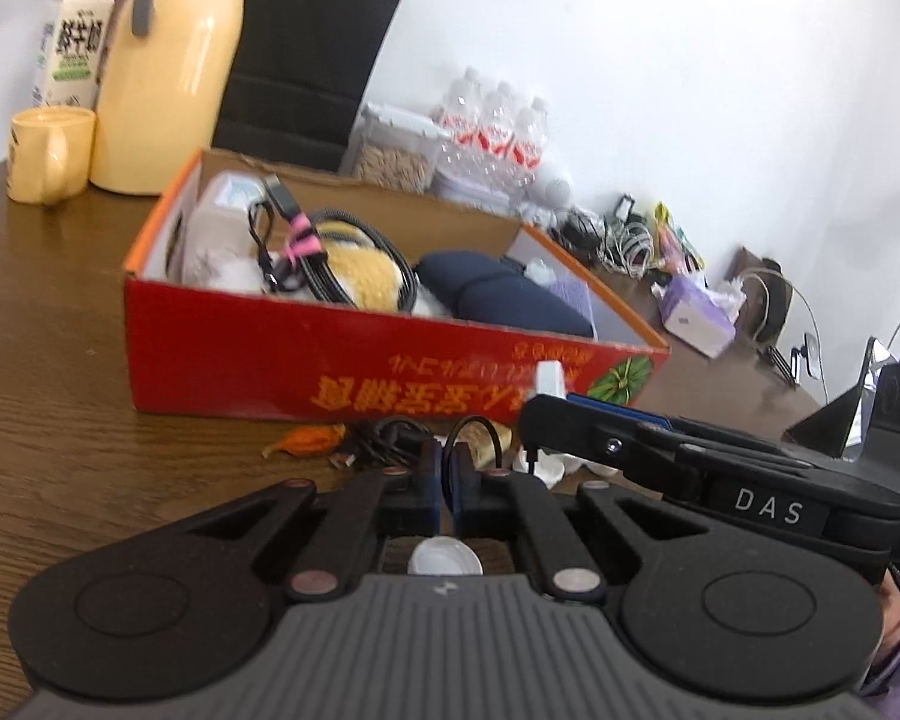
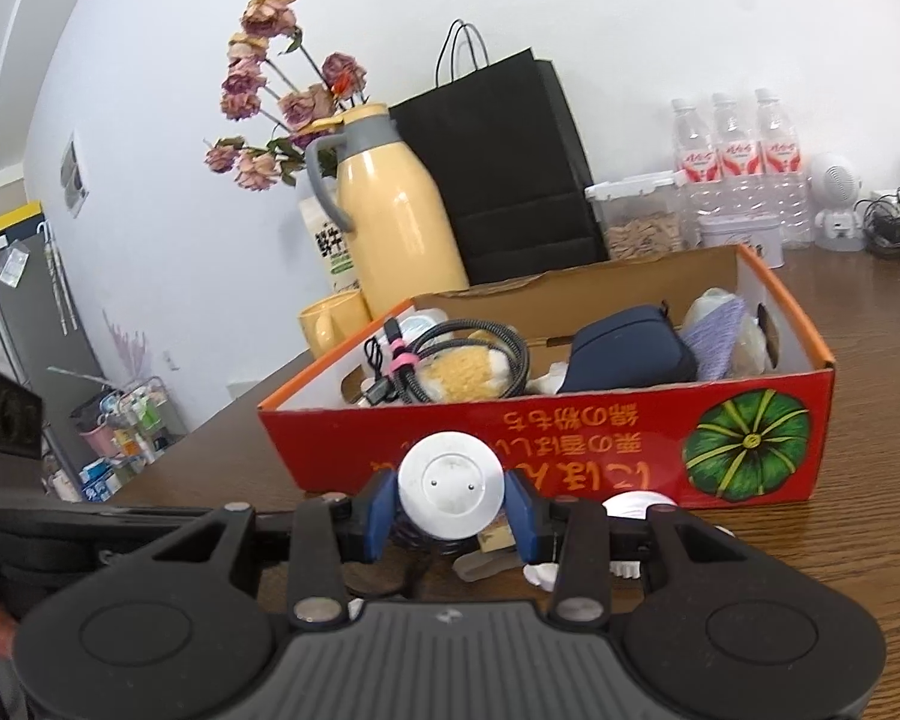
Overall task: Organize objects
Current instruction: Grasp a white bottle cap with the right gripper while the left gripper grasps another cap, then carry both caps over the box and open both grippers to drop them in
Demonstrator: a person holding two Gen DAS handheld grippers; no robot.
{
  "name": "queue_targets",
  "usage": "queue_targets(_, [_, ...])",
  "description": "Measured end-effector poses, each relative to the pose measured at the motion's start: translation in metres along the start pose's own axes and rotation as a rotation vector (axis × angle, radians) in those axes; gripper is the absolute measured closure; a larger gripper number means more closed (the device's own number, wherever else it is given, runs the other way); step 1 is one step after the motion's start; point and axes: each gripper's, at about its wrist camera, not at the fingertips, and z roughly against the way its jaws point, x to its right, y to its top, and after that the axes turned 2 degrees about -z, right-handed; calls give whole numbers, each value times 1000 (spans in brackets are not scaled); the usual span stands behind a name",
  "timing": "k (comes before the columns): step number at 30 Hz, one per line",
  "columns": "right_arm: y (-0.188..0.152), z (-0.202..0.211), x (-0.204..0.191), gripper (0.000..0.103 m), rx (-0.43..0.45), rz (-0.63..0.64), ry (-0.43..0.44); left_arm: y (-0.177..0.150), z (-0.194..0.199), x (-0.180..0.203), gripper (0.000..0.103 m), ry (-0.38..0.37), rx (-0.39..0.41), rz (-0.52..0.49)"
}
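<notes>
A red cardboard box [image 1: 330, 360] [image 2: 510, 438] stands open on the brown table. Inside it lie a coiled black cable with a pink tie [image 1: 306, 240], a yellow plush toy [image 1: 360, 276] and a navy pouch [image 1: 498, 294]. In front of the box my left gripper [image 1: 447, 468] is shut on a thin black cable [image 1: 480, 423] that loops up from its blue pads. My right gripper [image 2: 452, 498] is shut on a round white disc-shaped object [image 2: 450, 483], held just before the box's front wall. From the left wrist view the right gripper [image 1: 546, 405] reaches in from the right.
Small clutter lies before the box: an orange wrapper [image 1: 306, 438], tangled black cables [image 1: 384, 438], white bits [image 2: 540, 576]. Behind the box stand a yellow thermos [image 2: 390, 222], a mug [image 1: 48, 153], a black paper bag [image 2: 498, 162] and water bottles [image 2: 732, 144]. A tissue pack [image 1: 696, 312] lies at the right.
</notes>
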Motion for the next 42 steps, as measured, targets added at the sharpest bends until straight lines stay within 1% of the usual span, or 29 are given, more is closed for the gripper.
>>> queue_targets(6, [3,7,1,65,43,0,-22,7,14,2,99,34,65,-19])
queue_targets(8, [3,10,1,65,63,3,-34,8,18,3,100,58,82,-27])
queue_targets(10, [5,13,3,65,92,0,-69,9,20,2,100,83,93,-35])
queue_targets(12, [8,16,8,65,104,-23,-76,11,23,-1,100,83,102,-31])
queue_targets(15, [12,18,10,65,117,-20,-91,18,27,-2,100,92,124,-33])
queue_targets(21, [32,22,5,65,173,51,-133,43,34,4,100,88,199,-62])
queue_targets(24, [47,18,7,65,190,84,-171,59,32,13,100,77,236,-86])
queue_targets(28, [68,1,10,65,200,123,-254,79,17,23,100,68,260,-91])
queue_targets(31, [82,-19,14,65,195,148,-314,93,-3,29,100,68,265,-88])
queue_targets(35, [91,-56,24,65,151,153,-377,106,-40,34,100,114,251,-92])
queue_targets(38, [88,-76,36,65,145,131,-419,108,-67,35,100,183,254,-103])
queue_targets(39, [85,-80,40,65,131,124,-419,108,-75,33,100,207,249,-102])
queue_targets(42, [80,-84,46,65,102,120,-405,102,-90,24,100,222,200,-97])
